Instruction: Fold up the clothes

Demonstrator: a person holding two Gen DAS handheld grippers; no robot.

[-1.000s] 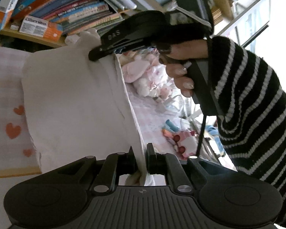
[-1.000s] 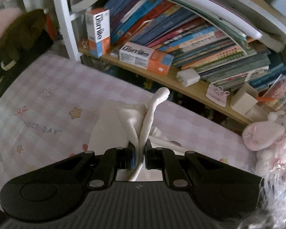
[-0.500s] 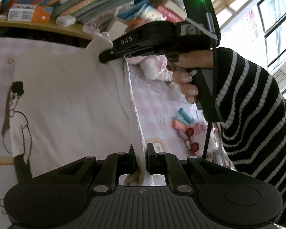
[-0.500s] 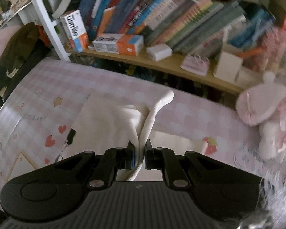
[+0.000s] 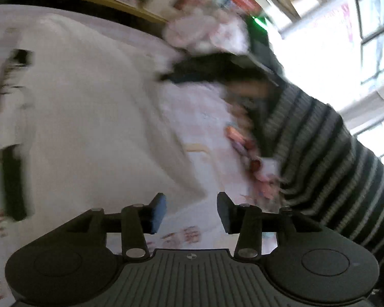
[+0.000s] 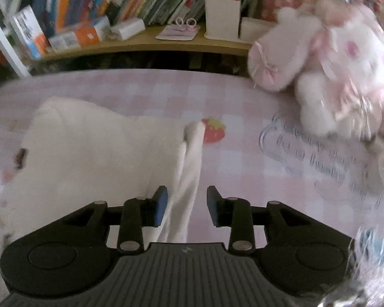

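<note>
Lying loose between parted right gripper fingers: white garment.

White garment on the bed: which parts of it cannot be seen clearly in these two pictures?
- Left wrist view: the white garment is smeared by motion blur; its black print is unreadable.
- Right wrist view: its left part is cut by the frame edge, and the right gripper body hides its near end between the open fingers.

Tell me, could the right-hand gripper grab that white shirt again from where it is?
Probably yes. The right gripper has just been opening, and a fold of the white shirt lies between its open jaws, with nothing in the way.
</note>
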